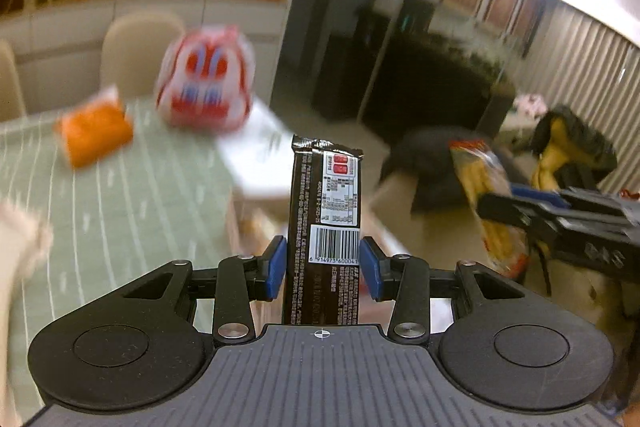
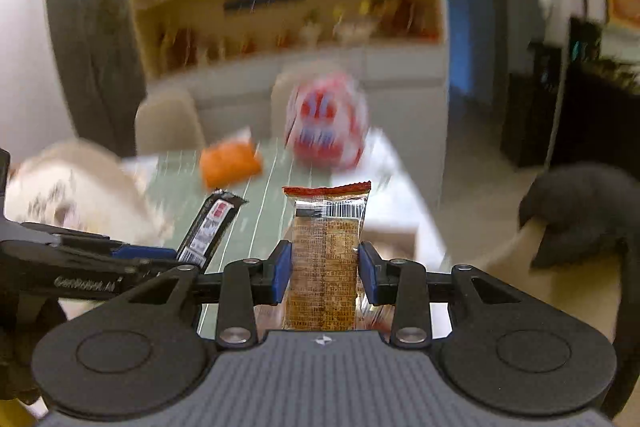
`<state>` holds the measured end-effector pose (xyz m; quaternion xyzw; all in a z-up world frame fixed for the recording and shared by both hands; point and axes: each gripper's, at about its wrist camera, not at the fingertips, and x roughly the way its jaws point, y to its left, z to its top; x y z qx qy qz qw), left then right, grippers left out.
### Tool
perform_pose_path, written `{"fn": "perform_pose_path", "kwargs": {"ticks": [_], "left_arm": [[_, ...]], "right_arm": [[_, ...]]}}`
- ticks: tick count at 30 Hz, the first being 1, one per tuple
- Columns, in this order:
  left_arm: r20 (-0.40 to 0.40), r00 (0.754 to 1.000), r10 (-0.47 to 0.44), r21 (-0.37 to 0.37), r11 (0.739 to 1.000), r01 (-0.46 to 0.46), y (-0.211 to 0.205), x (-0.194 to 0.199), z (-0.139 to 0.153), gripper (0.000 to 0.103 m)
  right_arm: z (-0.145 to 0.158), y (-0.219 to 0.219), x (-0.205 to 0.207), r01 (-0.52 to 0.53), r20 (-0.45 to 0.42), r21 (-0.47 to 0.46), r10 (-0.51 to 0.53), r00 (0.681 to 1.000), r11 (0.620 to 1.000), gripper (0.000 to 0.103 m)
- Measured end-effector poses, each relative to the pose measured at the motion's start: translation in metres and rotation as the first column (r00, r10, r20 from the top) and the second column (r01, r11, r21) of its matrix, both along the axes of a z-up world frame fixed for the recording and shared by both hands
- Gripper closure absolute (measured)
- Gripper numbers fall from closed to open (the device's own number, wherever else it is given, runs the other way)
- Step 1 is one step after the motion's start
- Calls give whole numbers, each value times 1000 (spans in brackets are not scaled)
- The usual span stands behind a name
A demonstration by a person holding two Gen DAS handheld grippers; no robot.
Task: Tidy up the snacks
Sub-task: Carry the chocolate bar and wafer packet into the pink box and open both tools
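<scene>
1. Your left gripper [image 1: 323, 263] is closed on a dark snack bar [image 1: 326, 227]. The bar stands upright in the centre of the left wrist view, with the barcode label facing the camera, and the blue pads [image 1: 276, 267] press its lower part from both sides.
2. Your right gripper [image 2: 323, 273] is closed on a clear wafer packet [image 2: 326, 255] with a red top seal. It also stands upright in the centre of its own view, held by its lower half.
3. Both snacks are lifted above the counter [image 1: 120, 187], which carries a green striped cloth. An orange packet [image 1: 94, 135] and a red and white bag [image 1: 206, 83] lie at the upper left of the left wrist view; both are blurred.
4. I cannot see a clear destination. A pale box edge shows below the dark bar, but it is too blurred to be sure.
5. I judge that you are carrying both snacks to their place. Keep the grip firm, because each wrapper is smooth and is pinched only low down, so it may tilt or slip.
6. In the right wrist view the left gripper appears near at the left side. Keep the two grippers apart, so that the bars do not knock each other.
7. Move more slowly; the blur suggests a fast motion. Lower one snack first, then the other, and open only when the packet rests on something.
</scene>
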<state>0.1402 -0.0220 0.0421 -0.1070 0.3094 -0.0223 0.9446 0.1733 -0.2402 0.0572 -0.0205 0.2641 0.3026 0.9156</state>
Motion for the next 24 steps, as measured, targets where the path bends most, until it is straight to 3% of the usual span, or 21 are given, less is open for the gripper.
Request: {"fn": "perform_pose_path", "kwargs": {"ticks": [3, 6, 13, 15, 18, 24], "left_arm": [[8, 1000, 9, -7, 1000, -9, -1, 46, 2, 58], [-48, 998, 28, -23, 999, -29, -4, 91, -16, 58], [-244, 969, -26, -168, 986, -16, 2, 143, -109, 60], [-230, 973, 3, -216, 975, -54, 11, 138, -118, 60], [-154, 987, 49, -292, 952, -93, 26, 116, -102, 60], [-67, 988, 140, -268, 951, -153, 36, 35, -56, 60]], "right_arm": [[15, -6, 10, 54, 57, 4, -54, 997, 999, 67], [16, -16, 18, 85, 50, 20, -86, 995, 996, 67], [-1, -40, 22, 132, 8, -6, -132, 991, 991, 67], [-7, -44, 28, 140, -13, -25, -140, 990, 990, 67], [-15, -46, 40, 139, -57, -32, -141, 988, 990, 67], [-24, -18, 75, 67, -155, 52, -59, 986, 996, 67]]}}
